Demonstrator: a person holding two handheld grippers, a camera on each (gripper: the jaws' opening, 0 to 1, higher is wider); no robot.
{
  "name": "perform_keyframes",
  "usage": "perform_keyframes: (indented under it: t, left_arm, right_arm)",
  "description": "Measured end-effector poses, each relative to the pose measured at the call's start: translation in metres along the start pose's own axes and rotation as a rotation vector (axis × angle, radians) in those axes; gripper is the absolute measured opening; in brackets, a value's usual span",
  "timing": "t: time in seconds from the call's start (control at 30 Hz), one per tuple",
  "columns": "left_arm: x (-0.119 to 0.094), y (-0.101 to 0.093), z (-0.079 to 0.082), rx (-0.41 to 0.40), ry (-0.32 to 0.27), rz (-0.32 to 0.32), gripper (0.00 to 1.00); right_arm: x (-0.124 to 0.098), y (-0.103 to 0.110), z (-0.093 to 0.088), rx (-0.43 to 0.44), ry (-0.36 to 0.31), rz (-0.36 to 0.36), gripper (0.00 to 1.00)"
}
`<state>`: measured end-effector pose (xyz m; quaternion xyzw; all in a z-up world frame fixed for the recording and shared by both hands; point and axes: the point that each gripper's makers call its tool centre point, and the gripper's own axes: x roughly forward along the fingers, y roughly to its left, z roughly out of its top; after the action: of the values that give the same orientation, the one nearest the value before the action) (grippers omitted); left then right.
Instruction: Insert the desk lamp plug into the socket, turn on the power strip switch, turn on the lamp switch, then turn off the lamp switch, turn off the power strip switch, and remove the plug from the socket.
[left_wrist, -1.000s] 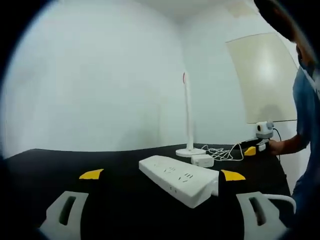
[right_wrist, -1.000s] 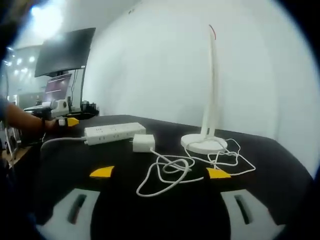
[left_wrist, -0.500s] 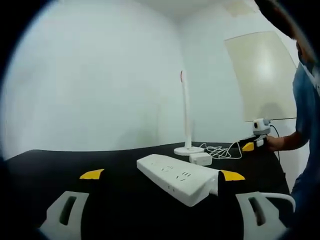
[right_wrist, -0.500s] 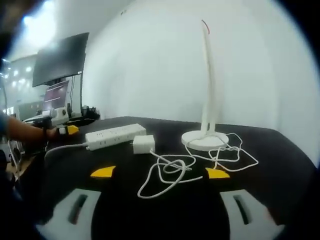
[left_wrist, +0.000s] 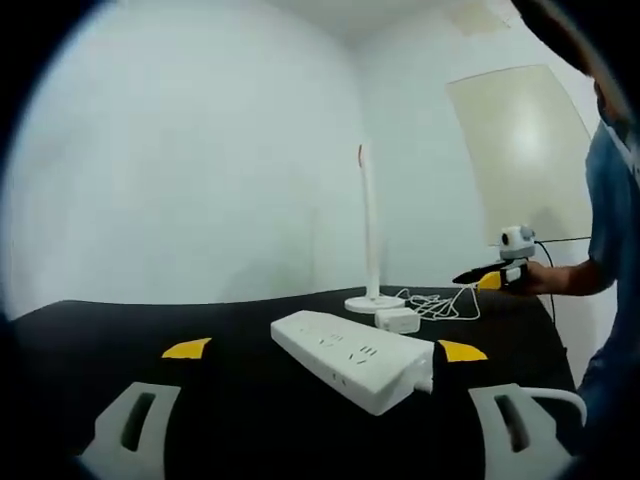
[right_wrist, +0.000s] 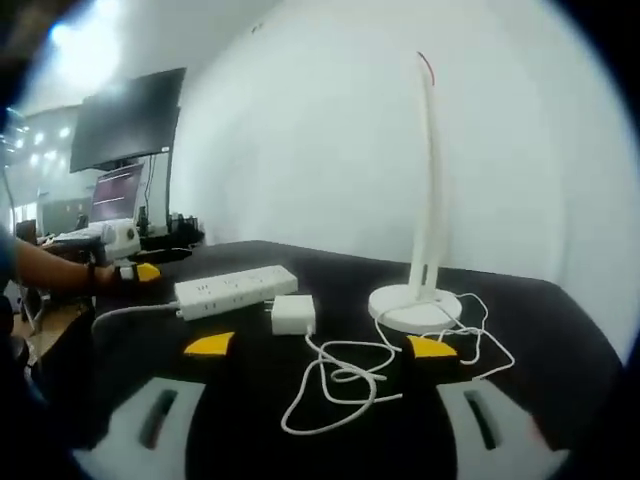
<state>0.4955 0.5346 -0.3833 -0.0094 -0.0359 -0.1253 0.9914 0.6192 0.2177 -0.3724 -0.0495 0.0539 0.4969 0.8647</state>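
Observation:
A white power strip (left_wrist: 350, 355) lies on the black table (left_wrist: 250, 410), just beyond my open left gripper (left_wrist: 322, 350). Behind it stand the slim white desk lamp (left_wrist: 368, 230) and its white plug (left_wrist: 397, 320), unplugged, with the cord (left_wrist: 440, 305) coiled loosely. The right gripper (left_wrist: 495, 275) hovers at the far right, held by a hand. In the right gripper view, my right gripper (right_wrist: 320, 346) is open over the cord (right_wrist: 350, 375). The plug (right_wrist: 293, 314) lies beside the power strip (right_wrist: 235, 291); the lamp (right_wrist: 428, 180) rises to the right. The left gripper (right_wrist: 125, 262) sits far left.
A dark monitor (right_wrist: 125, 120) hangs over a cluttered desk at the back left. A beige panel (left_wrist: 520, 150) leans on the white wall. The person's blue sleeve (left_wrist: 610, 200) is at the right edge. The power strip's own cable (right_wrist: 130, 310) runs off the left.
The right gripper has lifted a little off the table and its view has shifted. Lamp, plug, cord and power strip lie as before. Both grippers stay open.

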Motion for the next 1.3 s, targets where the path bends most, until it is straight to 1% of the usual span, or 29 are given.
perform_keyframes:
  t: [0.17, 0.27, 0.37, 0.6, 0.7, 0.73, 0.8, 1.0, 1.13, 1.2, 1.3]
  left_arm:
    - [-0.001, -0.001, 0.002, 0.002, -0.009, -0.004, 0.85]
    - [-0.001, 0.000, 0.003, 0.001, -0.014, -0.005, 0.84]
    - [-0.002, -0.001, 0.002, 0.005, -0.008, -0.008, 0.84]
    - [-0.004, 0.000, 0.006, 0.014, -0.023, -0.008, 0.82]
    - [-0.004, 0.001, 0.004, 0.019, -0.014, -0.006, 0.82]
    - [-0.004, 0.002, 0.004, 0.017, -0.012, -0.008, 0.82]
    - [-0.004, 0.002, 0.004, 0.015, -0.009, -0.008, 0.82]
    - [-0.005, -0.001, 0.004, 0.013, -0.008, -0.022, 0.81]
    - [-0.006, -0.002, 0.002, 0.007, 0.004, -0.033, 0.81]
    - [-0.006, -0.003, 0.001, 0.010, 0.015, -0.040, 0.81]
    - [-0.008, -0.006, 0.002, 0.008, 0.011, -0.052, 0.81]
  right_arm:
    - [0.005, 0.005, 0.005, 0.011, -0.001, 0.009, 0.65]
    - [0.004, 0.010, 0.010, -0.010, -0.012, 0.015, 0.65]
    - [0.004, 0.011, 0.011, -0.012, -0.014, 0.016, 0.65]
    - [0.003, 0.010, 0.014, -0.007, -0.007, 0.017, 0.66]
    - [0.000, 0.008, 0.022, -0.004, -0.025, 0.019, 0.66]
    - [-0.001, 0.010, 0.026, -0.010, -0.032, 0.021, 0.66]
    - [-0.002, 0.011, 0.029, -0.022, -0.031, 0.022, 0.66]
    - [-0.001, 0.015, 0.026, -0.040, -0.010, 0.032, 0.66]
    - [0.003, 0.017, 0.022, -0.040, -0.002, 0.044, 0.66]
    - [0.006, 0.015, 0.020, -0.042, 0.005, 0.045, 0.65]
    - [0.008, 0.012, 0.023, -0.045, 0.010, 0.043, 0.66]
